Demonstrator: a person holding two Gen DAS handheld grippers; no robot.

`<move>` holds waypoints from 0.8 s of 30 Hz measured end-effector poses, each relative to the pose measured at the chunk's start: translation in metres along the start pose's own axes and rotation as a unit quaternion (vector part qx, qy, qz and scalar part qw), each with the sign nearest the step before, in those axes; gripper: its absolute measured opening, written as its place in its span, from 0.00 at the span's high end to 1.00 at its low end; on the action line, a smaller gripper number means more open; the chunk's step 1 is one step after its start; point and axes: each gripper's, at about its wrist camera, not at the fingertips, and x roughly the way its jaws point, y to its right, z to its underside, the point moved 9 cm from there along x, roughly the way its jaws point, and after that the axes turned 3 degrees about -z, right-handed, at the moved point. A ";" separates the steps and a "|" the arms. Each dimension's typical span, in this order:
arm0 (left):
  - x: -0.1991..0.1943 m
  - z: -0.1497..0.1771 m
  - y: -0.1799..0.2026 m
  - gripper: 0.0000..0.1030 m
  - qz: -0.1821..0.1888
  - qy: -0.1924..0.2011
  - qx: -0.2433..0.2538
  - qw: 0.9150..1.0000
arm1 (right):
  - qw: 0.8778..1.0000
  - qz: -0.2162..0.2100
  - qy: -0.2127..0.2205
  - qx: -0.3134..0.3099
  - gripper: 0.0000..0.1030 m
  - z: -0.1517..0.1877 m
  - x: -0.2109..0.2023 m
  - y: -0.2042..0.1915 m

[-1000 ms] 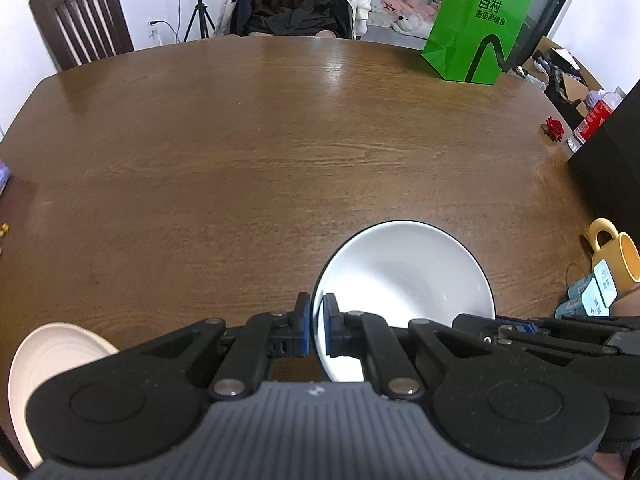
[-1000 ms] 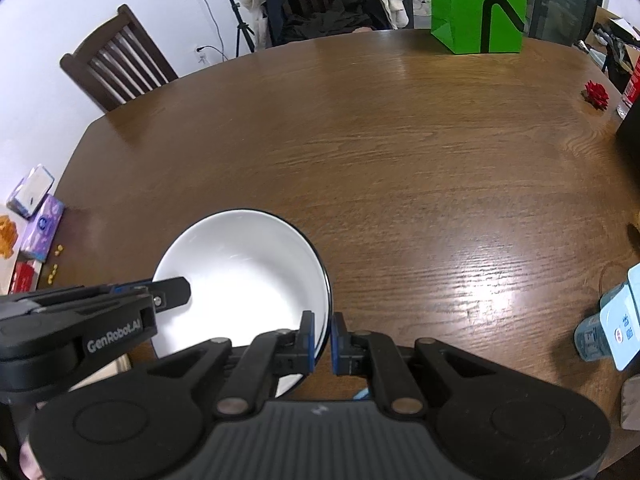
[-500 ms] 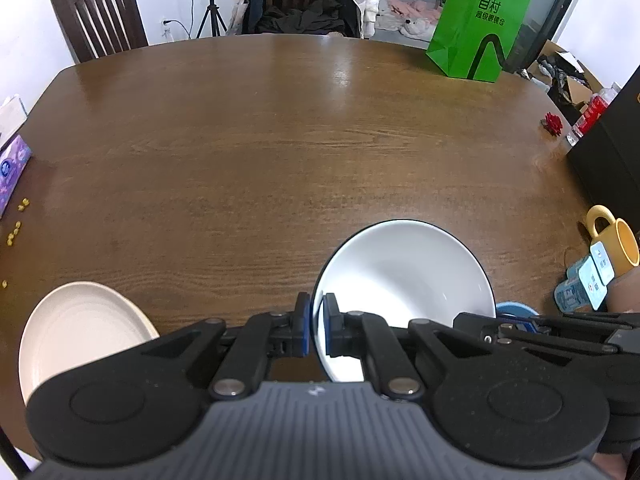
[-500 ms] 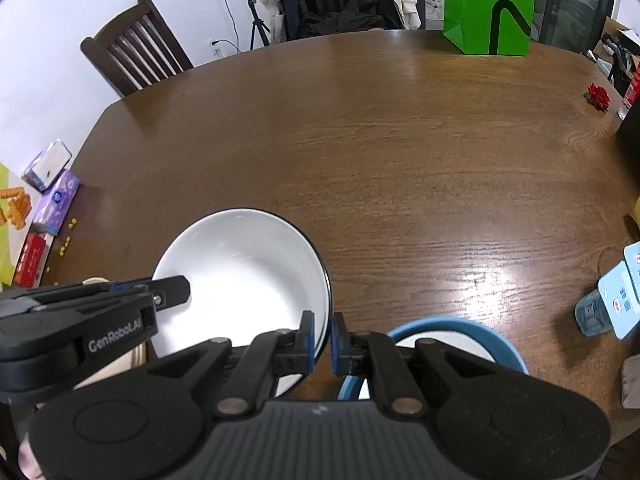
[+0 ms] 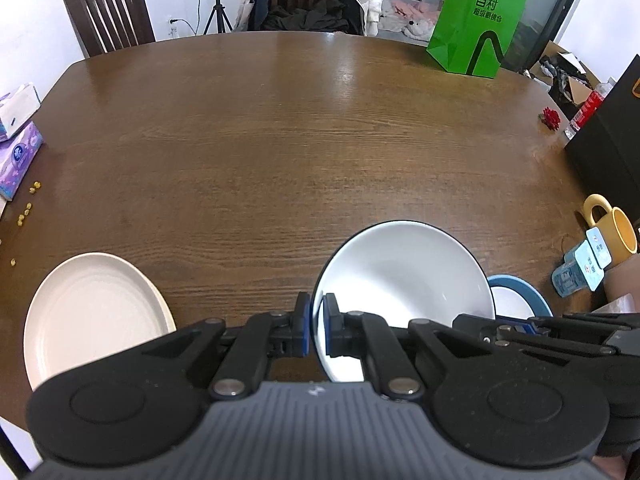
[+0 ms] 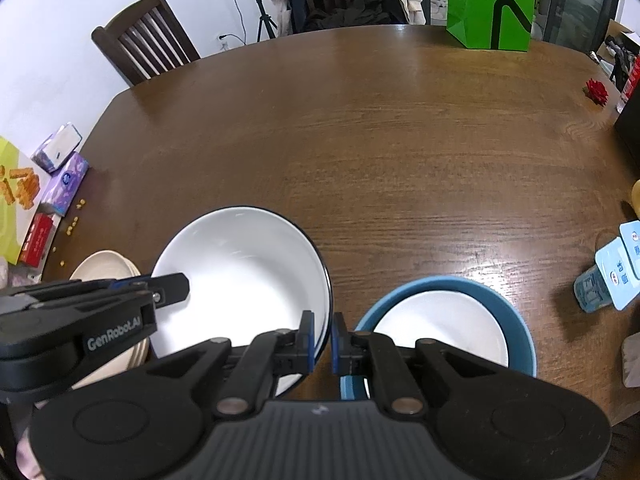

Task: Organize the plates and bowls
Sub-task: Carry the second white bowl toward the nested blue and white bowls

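Observation:
A white bowl [image 5: 404, 272] [image 6: 244, 272] with a thin dark rim hangs above the brown table, held from both sides. My left gripper [image 5: 317, 320] is shut on its left rim, and my right gripper [image 6: 322, 334] is shut on its right rim. A blue bowl [image 6: 516, 320] [image 5: 532, 296] with a white inside rests on the table to the right of the white bowl. A cream plate [image 5: 88, 312] [image 6: 104, 266] lies on the table to the left, partly hidden by the left gripper in the right wrist view.
A yellow mug [image 5: 616, 228] and small blue cartons [image 5: 576, 268] [image 6: 608, 276] stand at the right edge. Tissue packs [image 5: 16, 152] [image 6: 64, 176] and yellow crumbs lie at the left edge. A green paper bag [image 5: 476, 24] [image 6: 492, 4] stands at the far side, with chairs [image 5: 108, 16] behind.
Both grippers carried the white bowl back toward the near table edge. The blue bowl came into view on the right, and more of the cream plate shows on the left.

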 end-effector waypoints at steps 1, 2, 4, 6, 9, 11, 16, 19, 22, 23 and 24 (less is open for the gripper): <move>-0.001 0.001 0.000 0.93 0.000 0.001 0.000 1.000 | 1.000 0.000 0.001 -0.001 0.93 0.001 -0.001 0.000; -0.002 0.002 0.001 0.93 -0.001 0.001 0.000 1.000 | 1.000 -0.001 0.002 -0.002 0.93 0.005 -0.004 0.001; -0.004 0.004 0.002 0.93 -0.001 0.003 0.000 1.000 | 1.000 0.000 0.003 -0.002 0.93 0.008 -0.007 0.000; -0.005 0.006 0.004 0.93 -0.001 0.004 0.001 1.000 | 1.000 0.000 0.004 -0.003 0.93 0.011 -0.009 0.001; -0.007 0.008 0.006 0.93 0.000 0.004 0.003 1.000 | 1.000 0.001 0.005 -0.001 0.93 0.015 -0.012 0.003; -0.008 0.010 0.008 0.93 0.000 0.005 0.005 1.000 | 1.000 0.001 0.006 0.000 0.93 0.017 -0.014 0.005; -0.011 0.013 0.014 0.93 0.002 0.007 0.009 1.000 | 1.000 0.003 0.008 0.003 0.93 0.022 -0.019 0.009; -0.013 0.015 0.018 0.93 0.004 0.008 0.012 1.000 | 1.000 0.005 0.009 0.005 0.93 0.023 -0.022 0.012; -0.014 0.015 0.023 0.93 0.006 0.009 0.015 1.000 | 1.000 0.007 0.011 0.007 0.93 0.026 -0.025 0.016; -0.015 0.016 0.025 0.93 0.007 0.010 0.016 1.000 | 1.000 0.007 0.011 0.008 0.93 0.026 -0.025 0.017; -0.015 0.016 0.026 0.93 0.007 0.010 0.017 1.000 | 1.000 0.008 0.012 0.009 0.93 0.027 -0.026 0.019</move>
